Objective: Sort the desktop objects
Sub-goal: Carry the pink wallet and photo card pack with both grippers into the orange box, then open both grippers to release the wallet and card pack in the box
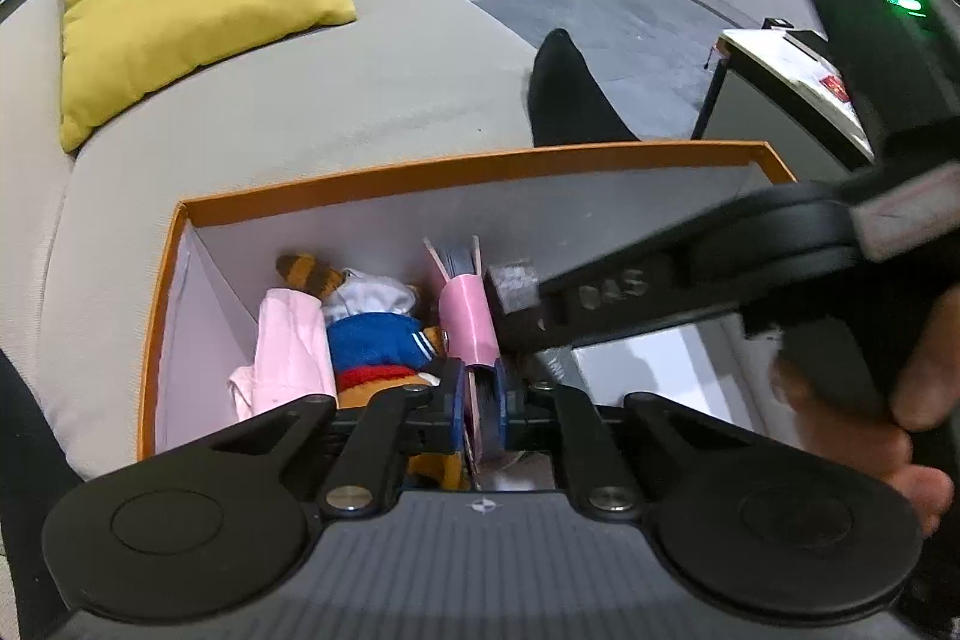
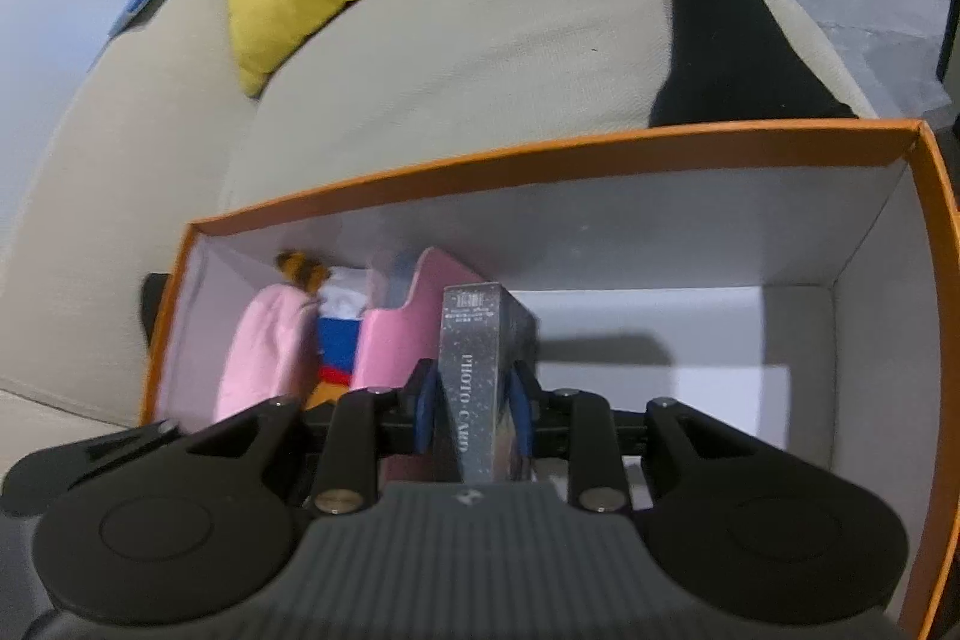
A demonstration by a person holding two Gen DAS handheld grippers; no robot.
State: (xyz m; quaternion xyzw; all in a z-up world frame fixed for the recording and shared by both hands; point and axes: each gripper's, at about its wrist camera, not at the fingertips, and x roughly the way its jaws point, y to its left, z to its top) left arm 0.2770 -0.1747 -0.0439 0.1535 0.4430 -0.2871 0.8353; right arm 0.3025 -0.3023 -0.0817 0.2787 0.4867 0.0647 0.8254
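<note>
Orange-rimmed cardboard box with white inside walls [image 2: 540, 172] sits on the grey fabric sofa [image 2: 450, 40], long side running left to right across both views.

Right claw [image 2: 471, 409]: closed on a silver speckled photo-card box [image 2: 474, 340], blue pads pressing its two broad faces. The card box stands on edge, long axis running straight ahead from the claw toward the far wall of the orange box, spine up. It hangs inside the box, just right of the pink holder.

Left claw [image 1: 483, 406]: closed on the near end of a pink card holder with grey sheets inside [image 1: 465, 304], also on edge, long axis parallel to the card box. Seen from the left wrist, the right claw's finger tip lies just beside the holder's right face; cannot tell if they touch.

Left end of the box: pale pink folded cloth [image 2: 264, 346], then a plush toy in blue, white and red [image 2: 336, 334], then the holder. Right half of the floor is bare white.

Judgement: the card box goes down parallel and flush to the holder's right face; the right claw is the one placed for it, lowering with a slight leftward drift. The left claw appears to steady the holder upright.
</note>
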